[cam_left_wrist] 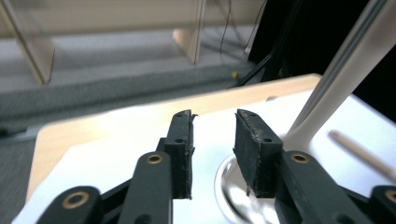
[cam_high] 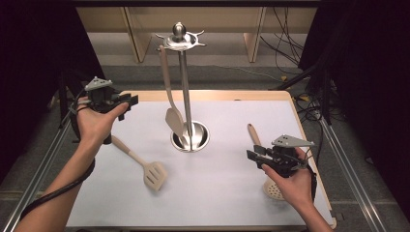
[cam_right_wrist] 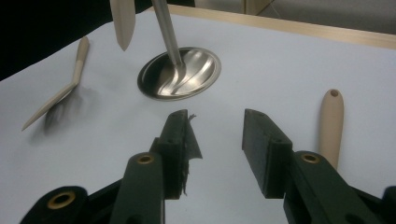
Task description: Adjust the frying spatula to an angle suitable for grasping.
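Left gripper raised, fingers apart, empty, right gripper low, fingers apart, empty

No legible text, labels, brands, numbers or signs anywhere: none on the utensils, the stand, the table covering, or beside either gripper's fingers.

A laboratory recording station: a wooden desk covered by a white sheet, flanked by metal rails and black curtains. Loose cables lie on the grey floor at 1 o'clock, near plywood furniture legs.
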